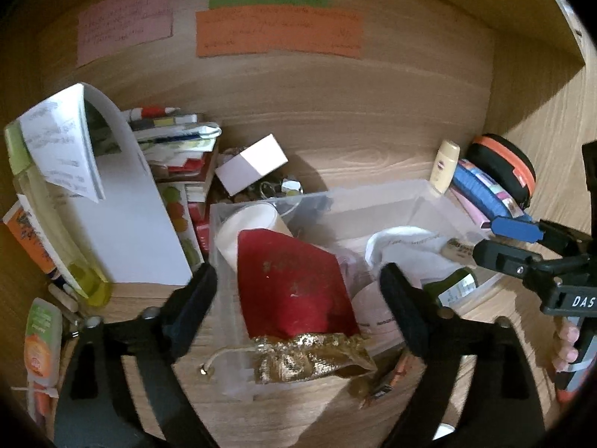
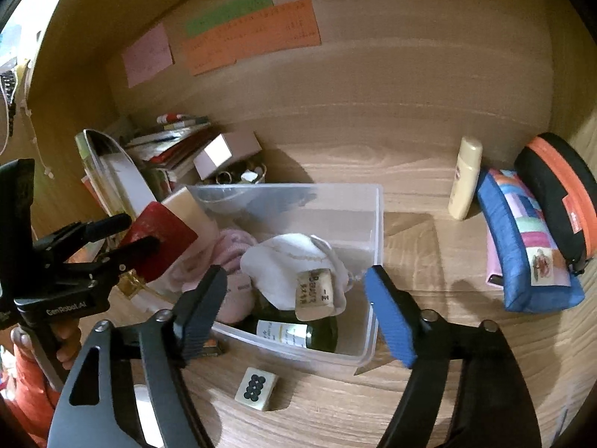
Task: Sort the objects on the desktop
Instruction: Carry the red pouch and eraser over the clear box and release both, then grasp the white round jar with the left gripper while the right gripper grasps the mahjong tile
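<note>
A clear plastic bin (image 2: 377, 231) stands mid-desk, also in the left wrist view (image 1: 429, 194). It holds a white cloth (image 2: 291, 261), a cork (image 2: 313, 293), a dark green bottle (image 2: 298, 334), pink fabric (image 2: 231, 250) and a cream cup (image 1: 250, 224). My left gripper (image 1: 298, 295) is open, its fingers on either side of a red pouch with a gold top (image 1: 294, 287) that leans over the bin's near-left wall. The pouch (image 2: 156, 239) also shows in the right wrist view. My right gripper (image 2: 294, 315) is open and empty over the bin's near edge. A mahjong tile (image 2: 255, 388) lies in front.
Books, a white folder (image 1: 123, 216) and a pink box (image 1: 252, 164) crowd the left. A yellow-green bottle (image 1: 48, 224) and tubes (image 1: 41, 339) lie far left. A cream bottle (image 2: 464, 179), blue pouch (image 2: 526, 239) and black-orange case (image 2: 559, 194) stand right. Sticky notes (image 2: 253, 33) hang on the back wall.
</note>
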